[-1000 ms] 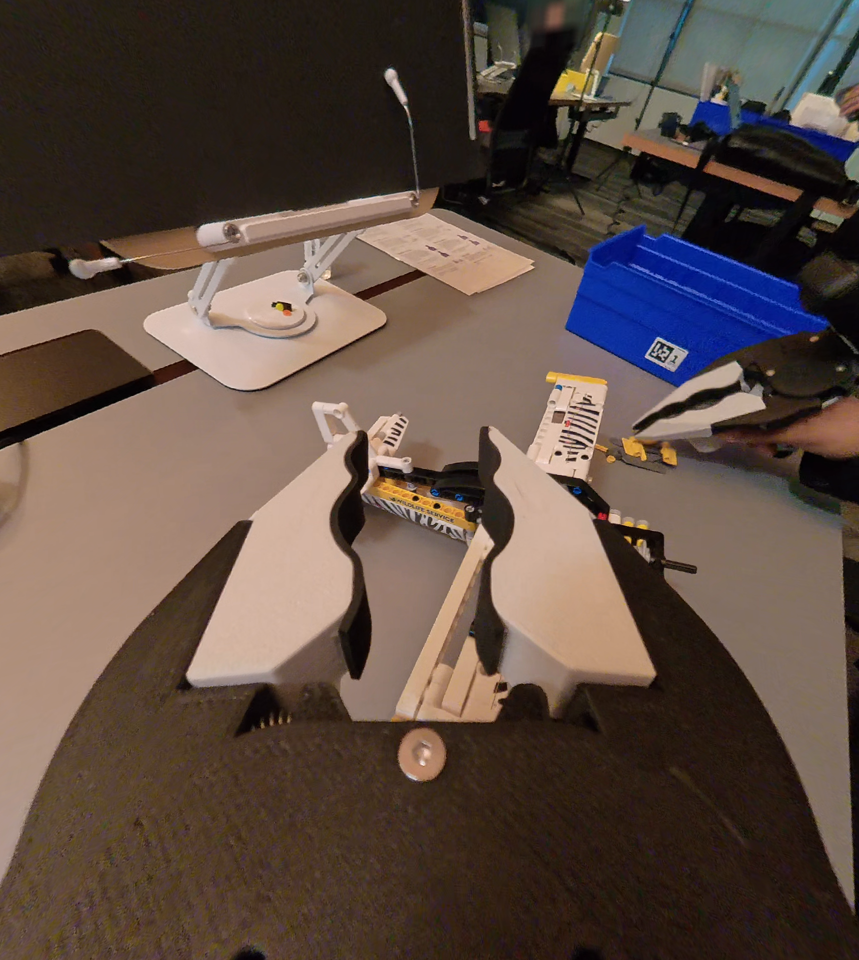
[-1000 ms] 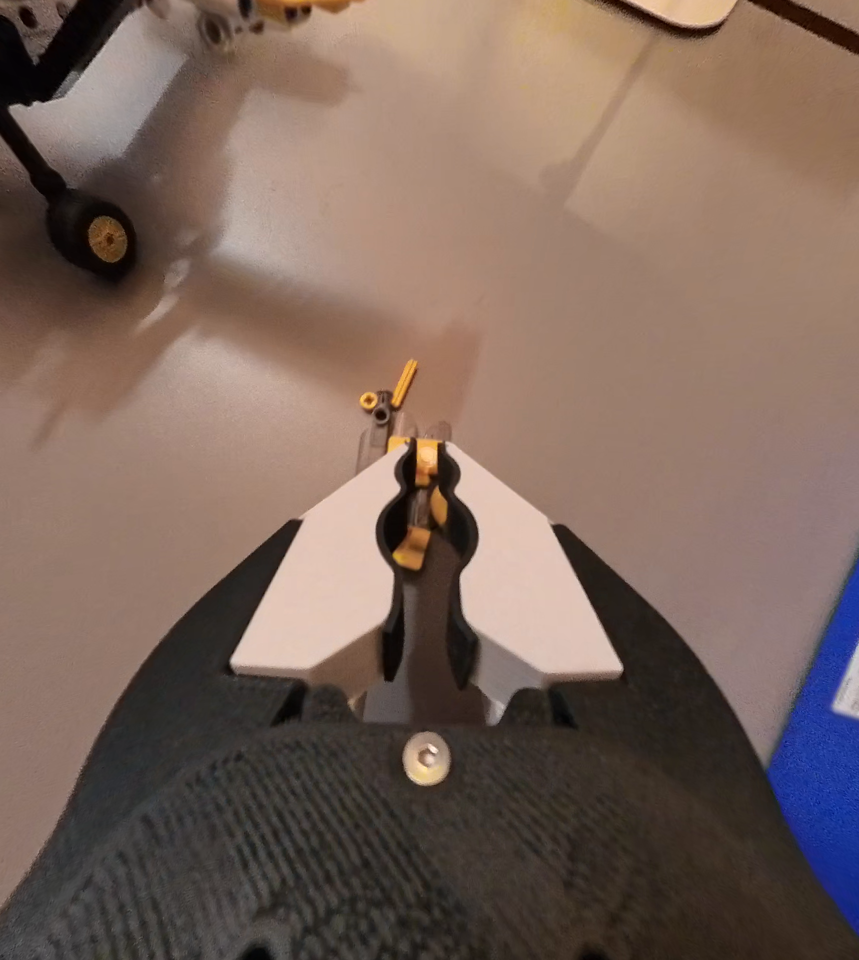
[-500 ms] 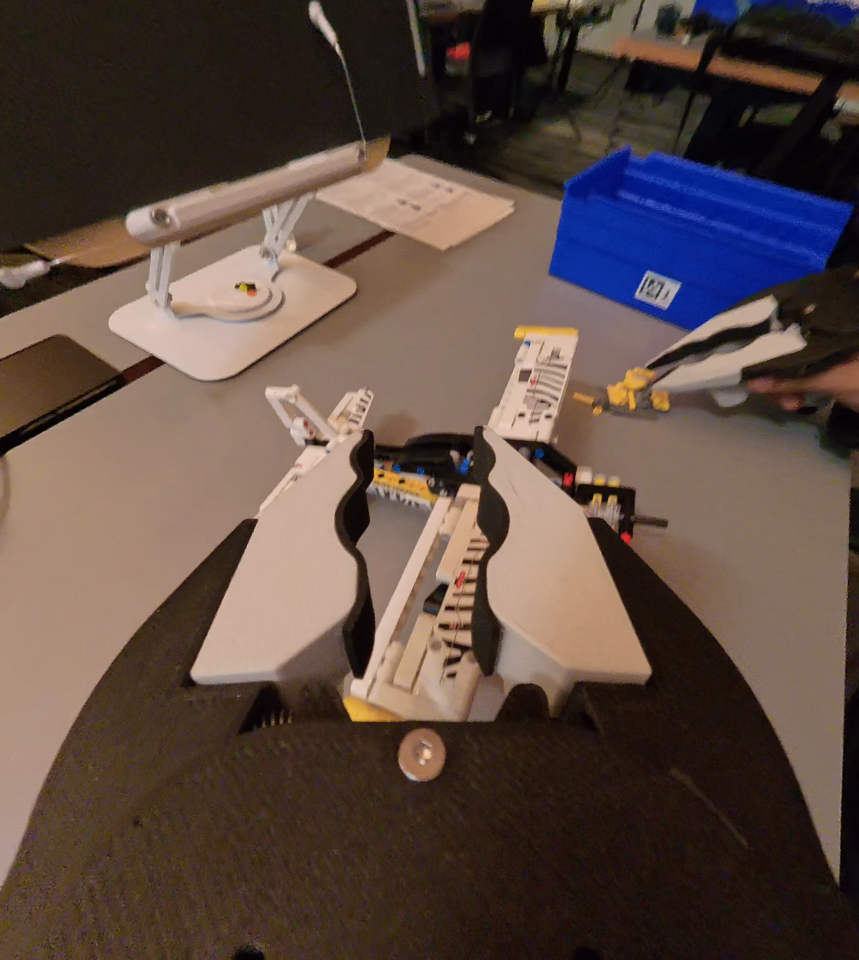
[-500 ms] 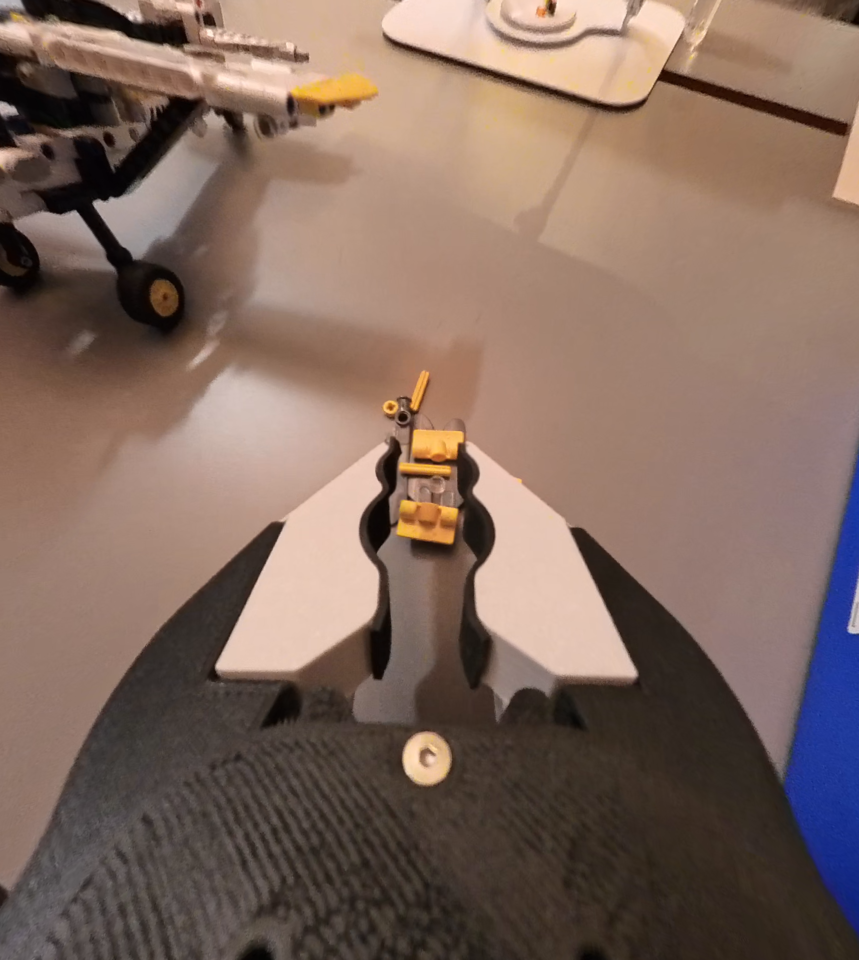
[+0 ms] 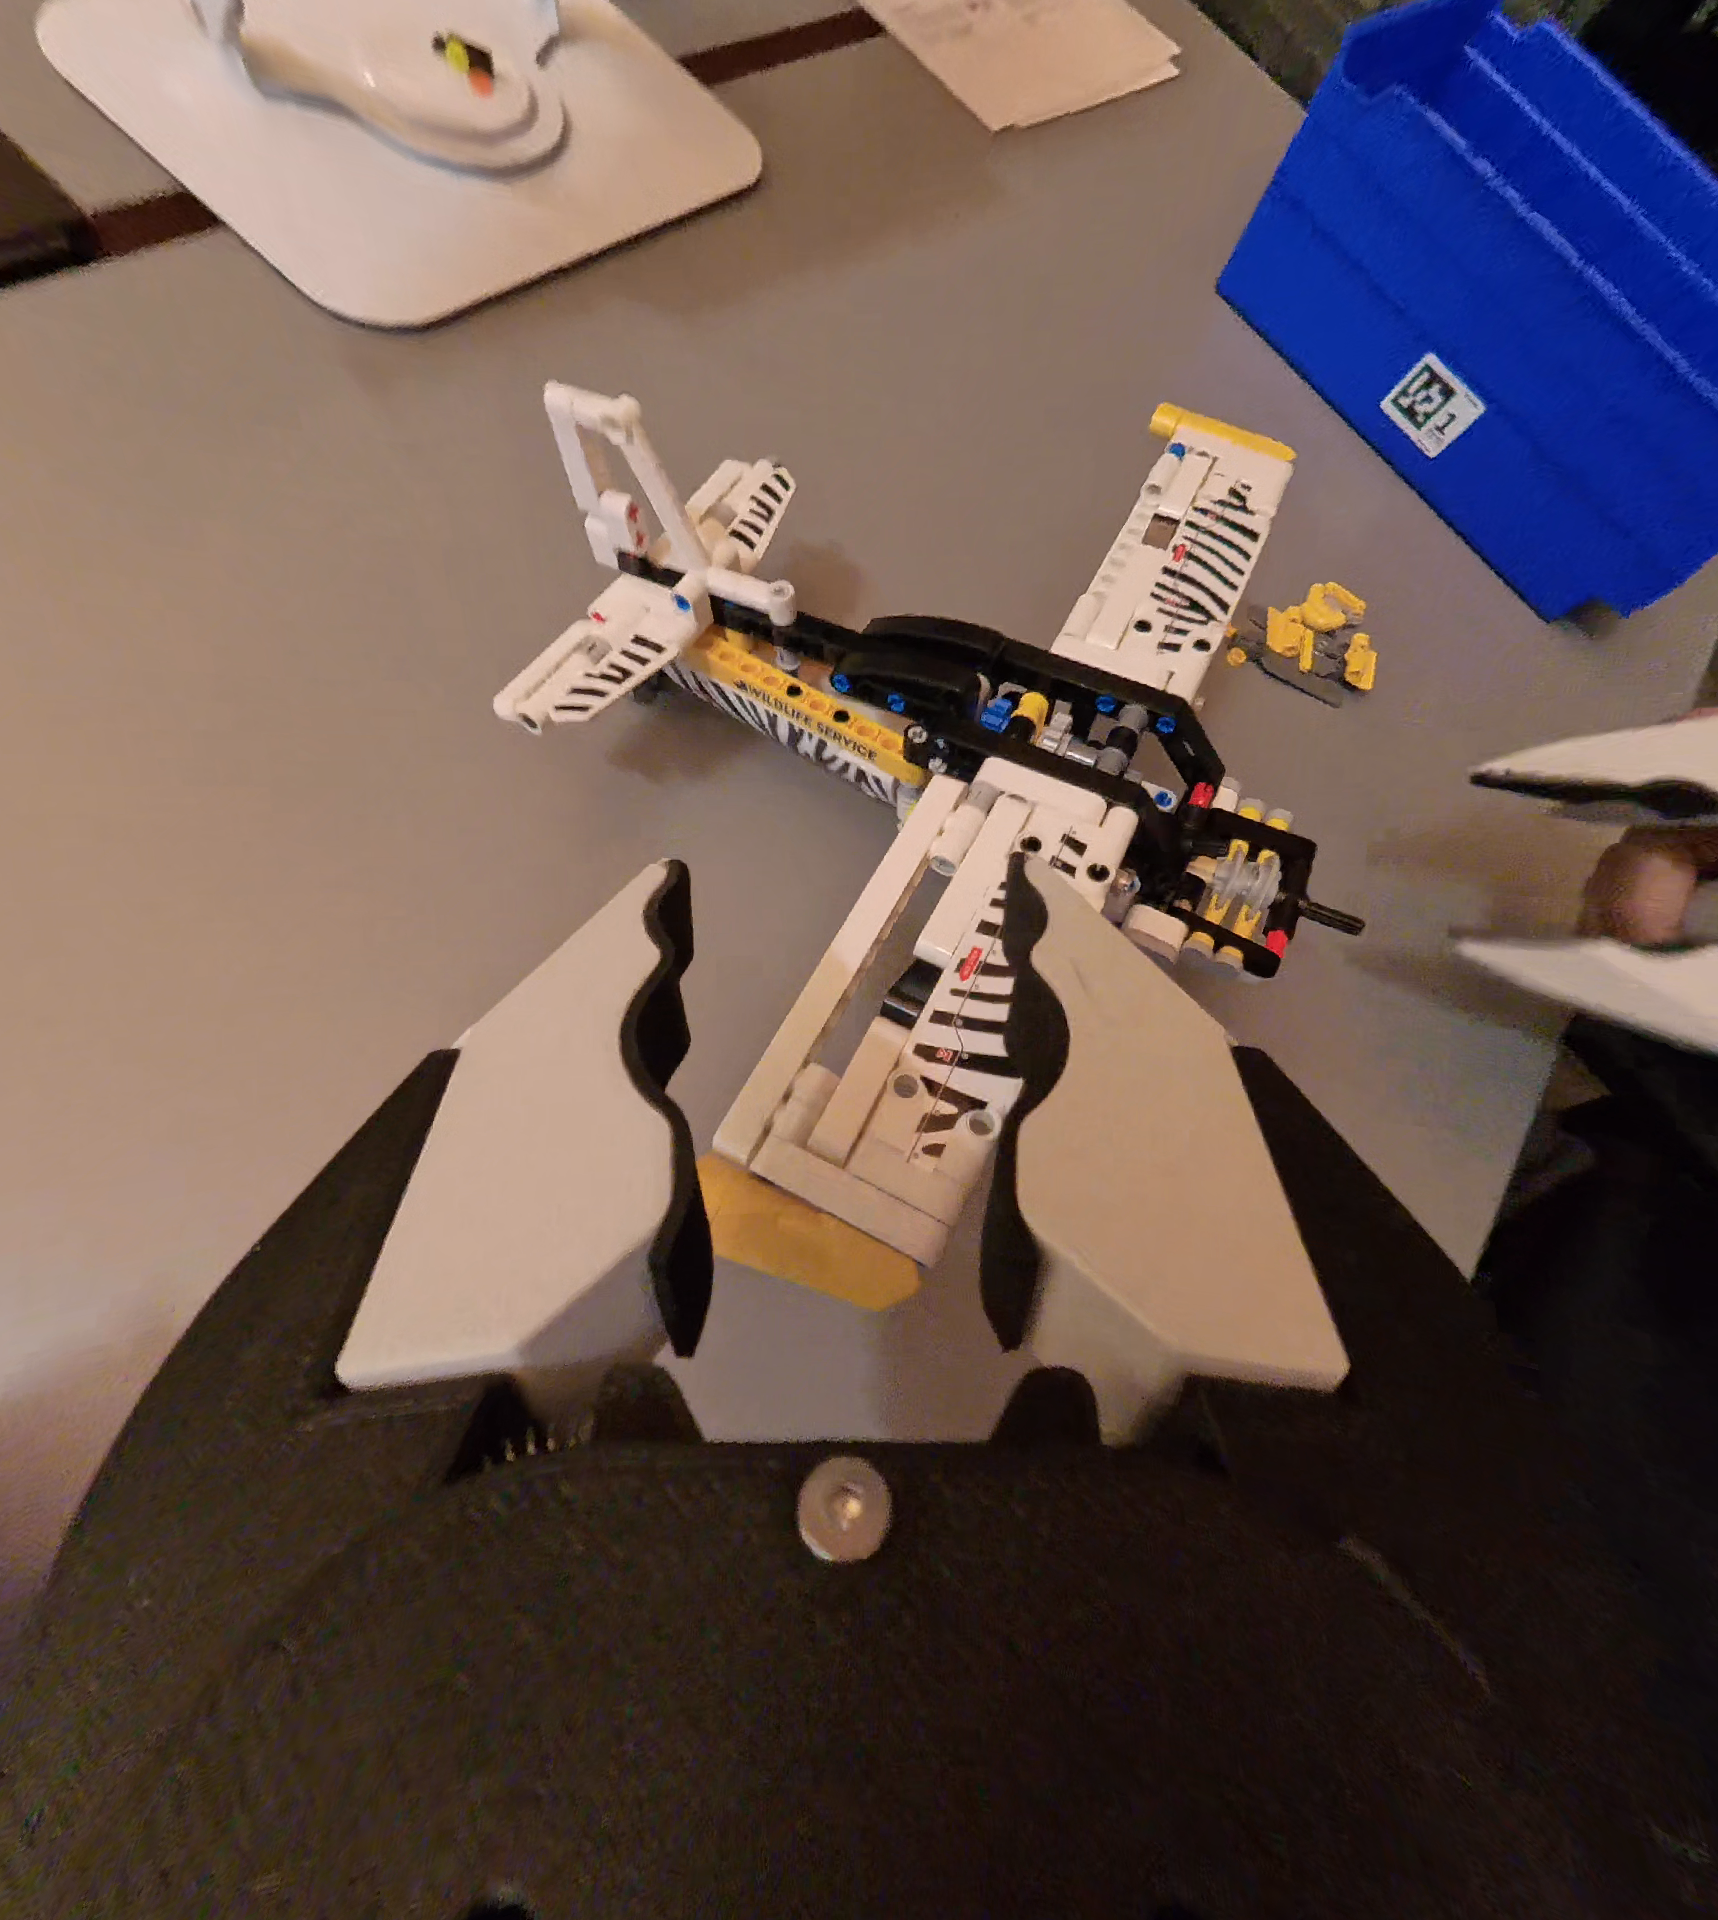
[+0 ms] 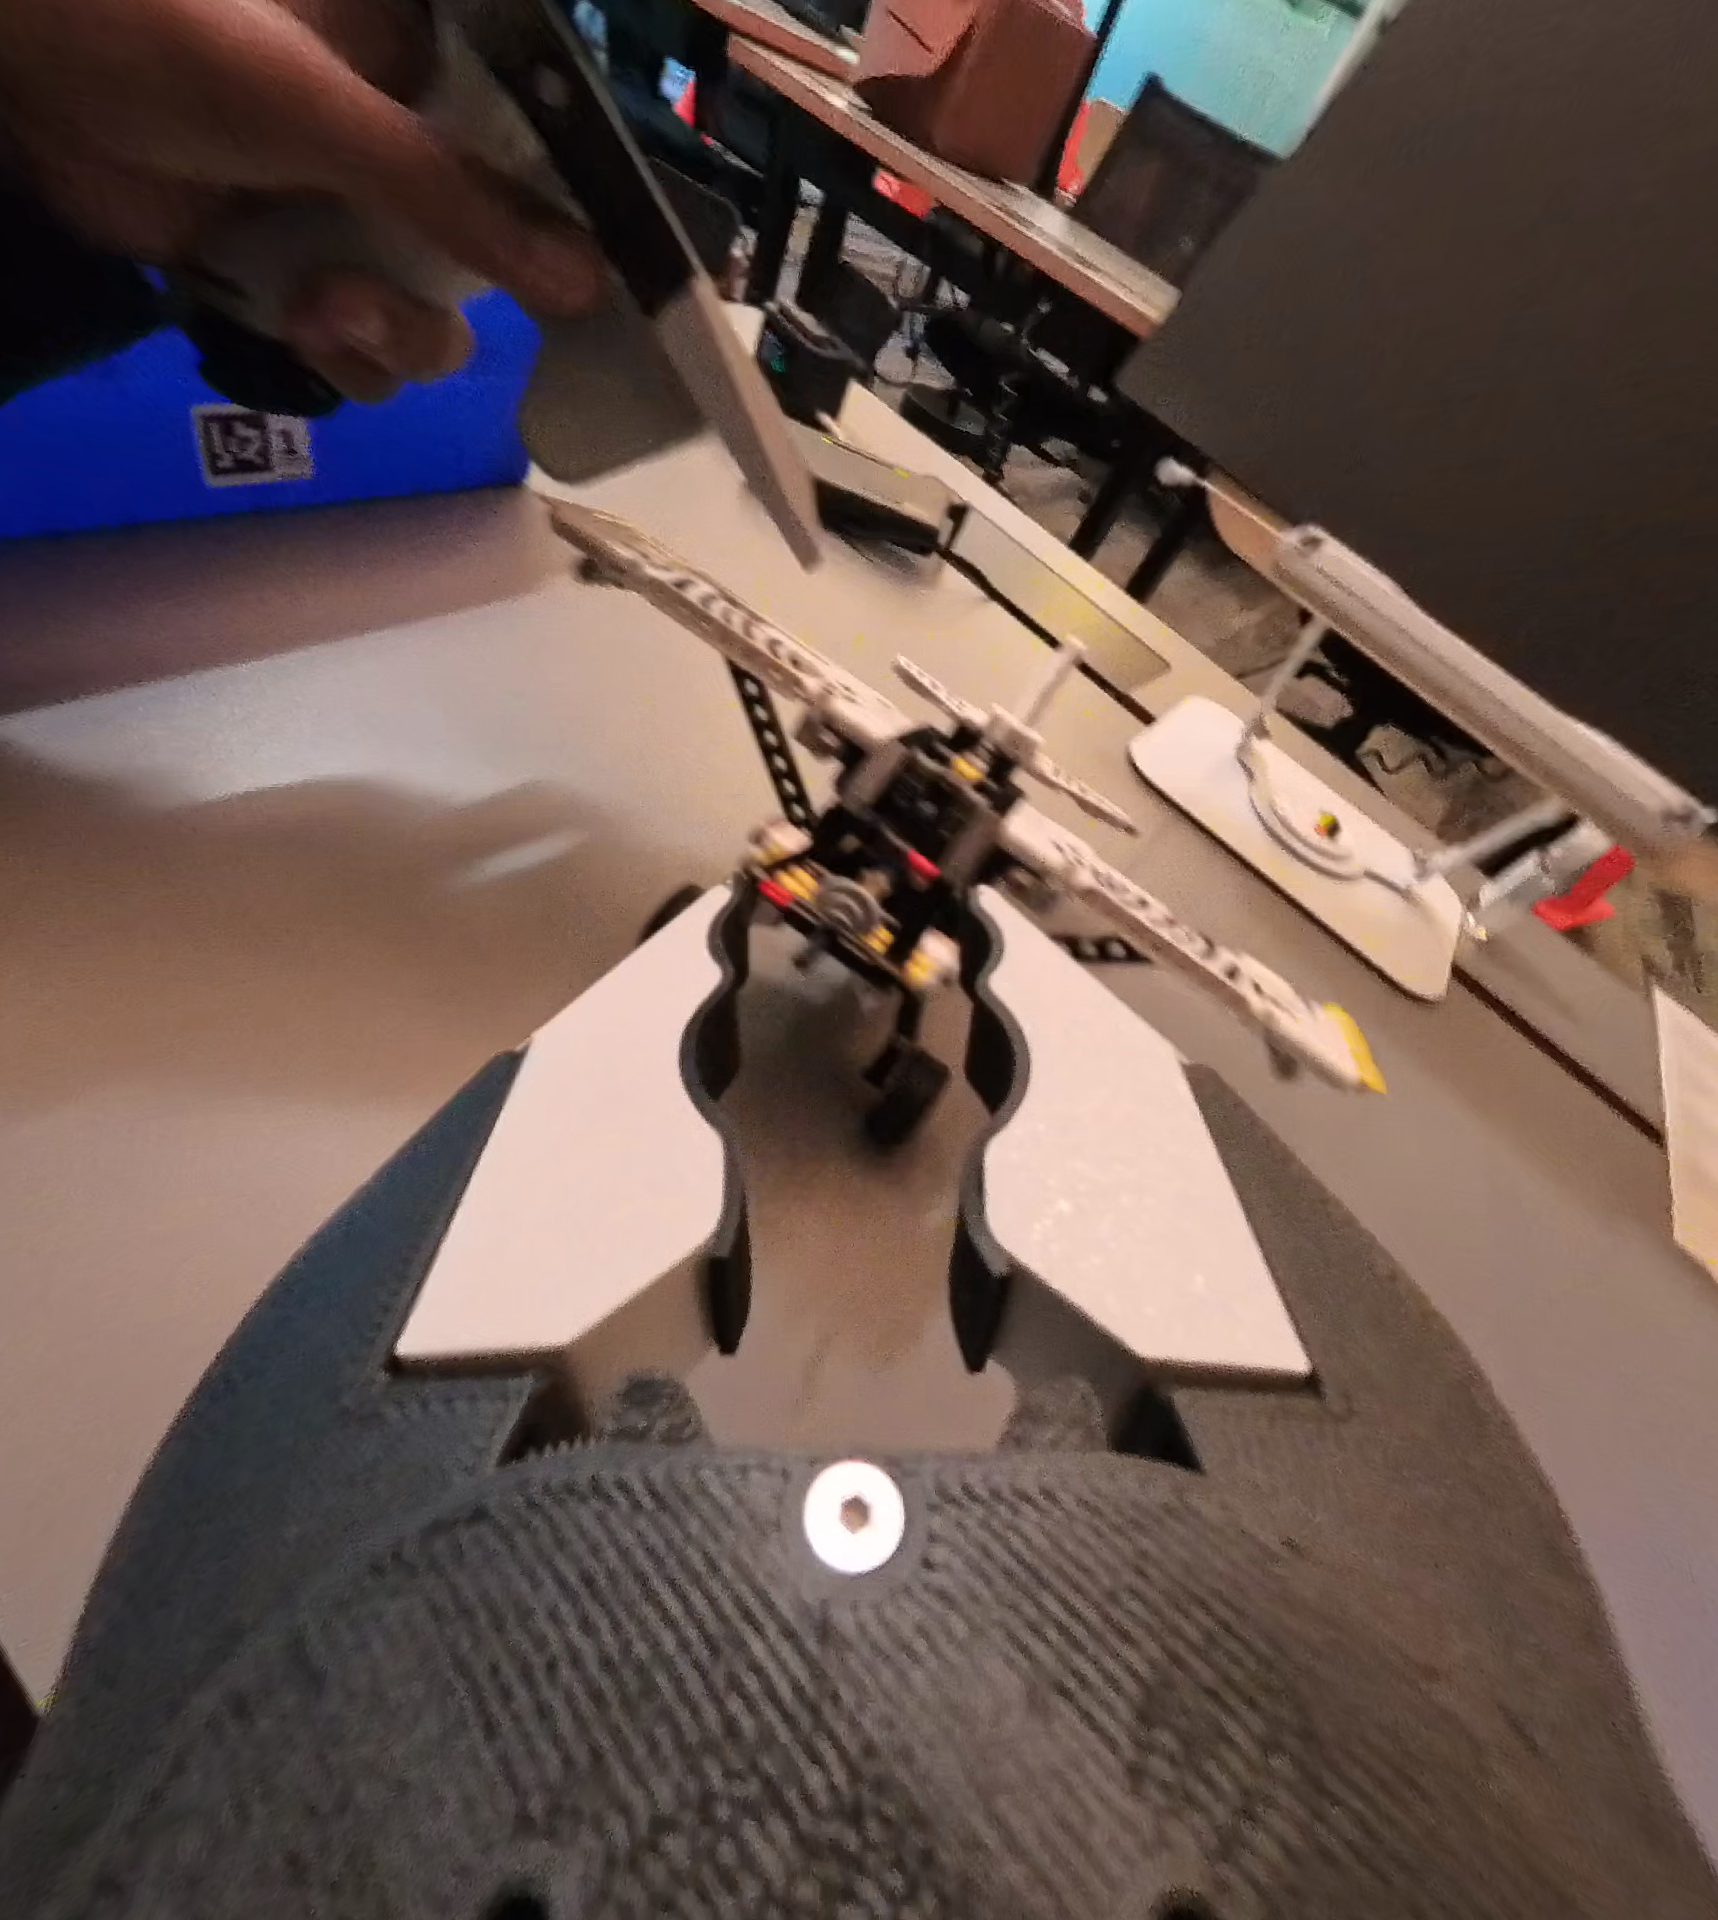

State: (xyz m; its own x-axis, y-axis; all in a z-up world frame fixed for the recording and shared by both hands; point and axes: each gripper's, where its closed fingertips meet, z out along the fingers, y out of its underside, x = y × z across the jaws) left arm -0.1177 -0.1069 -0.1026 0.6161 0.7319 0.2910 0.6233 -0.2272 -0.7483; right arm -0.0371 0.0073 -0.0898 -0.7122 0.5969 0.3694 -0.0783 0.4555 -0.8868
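Two grippers over a grey table [image 5: 211,727], both with jaws apart and nothing clamped.

Left wrist view, near to far: the left gripper [image 5: 844,883] fills the lower half of the frame, spread wide. A brick-built toy plane [image 5: 938,707], white with zebra stripes, black frame and yellow wingtips, stands on the table in mid frame. Its near wing [image 5: 896,1081] runs into the gap between the fingers, yellow tip nearest the camera. The right finger [image 5: 1125,1091] overlaps the wing's striped side; whether the pad touches it cannot be told. The left finger [image 5: 543,1122] stands clear, bare table between it and the wing. Just beyond the far wing lies a small cluster of yellow and grey parts [image 5: 1312,644]. At the right edge, mid frame, the right gripper [image 5: 1644,883] is seen side-on, fingers parted, off the plane's nose. Farther back: a blue bin [image 5: 1561,312] upper right, a white stand base [image 5: 398,177] upper left, a paper sheet [image 5: 1031,52] at top.

Right wrist view, blurred: the right gripper [image 6: 850,925] is partly open, the plane's black nose [image 6: 876,883] just past its fingertips, at centre frame. No contact shows. Upper left, a hand [image 6: 294,197] holding the left gripper above the wing.
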